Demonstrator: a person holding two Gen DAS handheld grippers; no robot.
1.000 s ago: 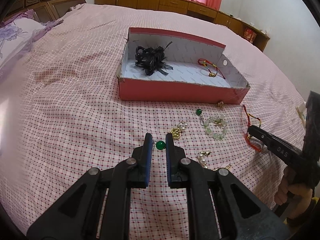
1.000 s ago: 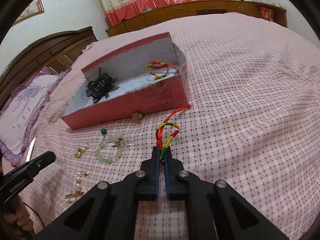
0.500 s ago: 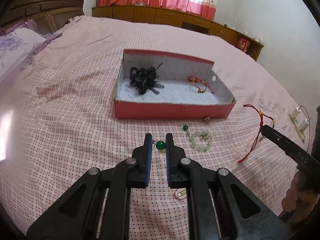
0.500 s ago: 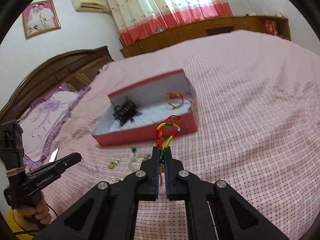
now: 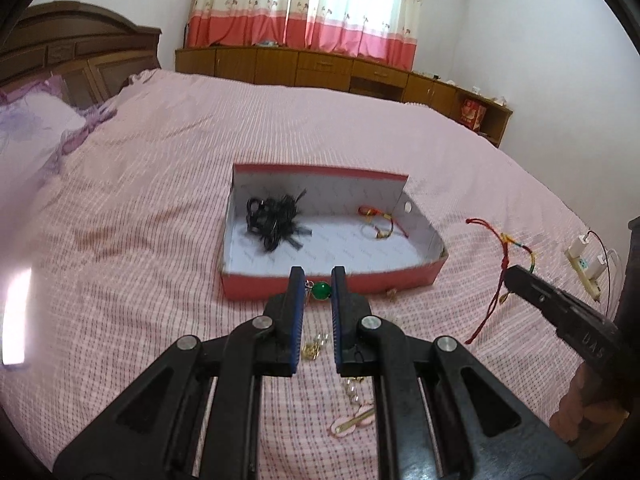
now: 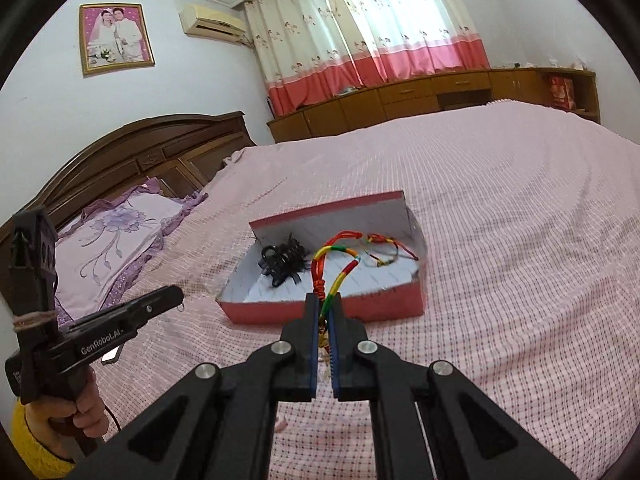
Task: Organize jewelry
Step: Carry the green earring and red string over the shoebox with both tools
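The left gripper (image 5: 317,291) pinches a green bead earring (image 5: 321,291); the right gripper (image 6: 325,307) pinches a multicoloured cord bracelet (image 6: 335,264). The open red box (image 5: 436,270) lies directly ahead and below both, long side facing them.

You are working in a home bedroom. A large bed (image 6: 500,208) under a pink checked cover fills most of what you see. At its head stands a carved dark wooden headboard (image 6: 132,152), with a lilac flowered pillow (image 6: 108,240) just in front of it. On the wall above the headboard hang a framed wedding portrait (image 6: 116,38) and an air conditioner (image 6: 212,20). Beyond the bed's far side runs a low wooden cabinet (image 6: 420,100) beneath cream and pink curtains (image 6: 368,28) over a window.
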